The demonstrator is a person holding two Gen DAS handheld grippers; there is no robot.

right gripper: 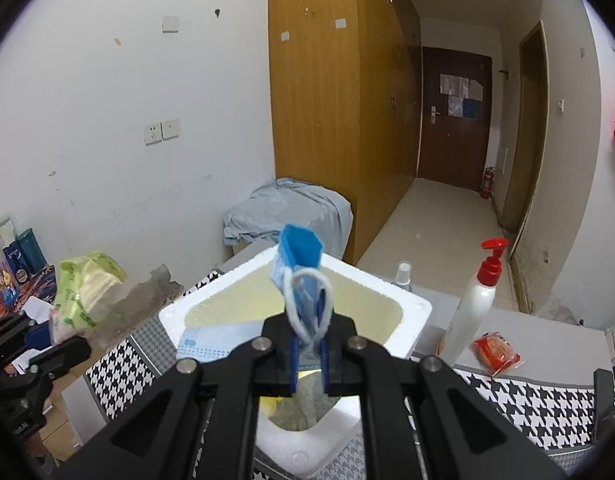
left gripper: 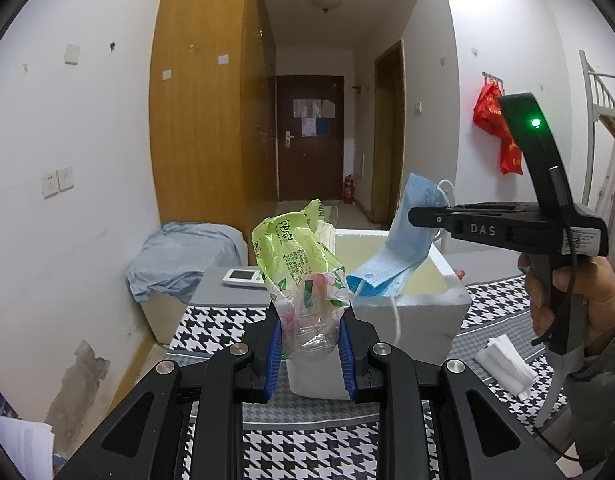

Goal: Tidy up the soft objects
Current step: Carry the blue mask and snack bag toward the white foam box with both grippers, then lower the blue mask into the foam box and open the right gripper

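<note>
My left gripper (left gripper: 310,346) is shut on a green tissue pack (left gripper: 297,262) and holds it upright in front of the white foam box (left gripper: 427,312). My right gripper (right gripper: 309,356) is shut on a blue face mask (right gripper: 297,256) over the open foam box (right gripper: 411,320). In the left wrist view the right gripper (left gripper: 417,216) holds the mask (left gripper: 403,240) so that it drapes over the box's far rim. Another blue mask (right gripper: 215,340) lies inside the box. The tissue pack also shows at the left of the right wrist view (right gripper: 87,288).
A folded white tissue (left gripper: 505,364) lies on the houndstooth cloth (left gripper: 307,452). A white pump bottle with a red top (right gripper: 477,300), a small spray bottle (right gripper: 403,276) and a red snack packet (right gripper: 493,352) stand right of the box. A white remote (left gripper: 243,278) lies behind it.
</note>
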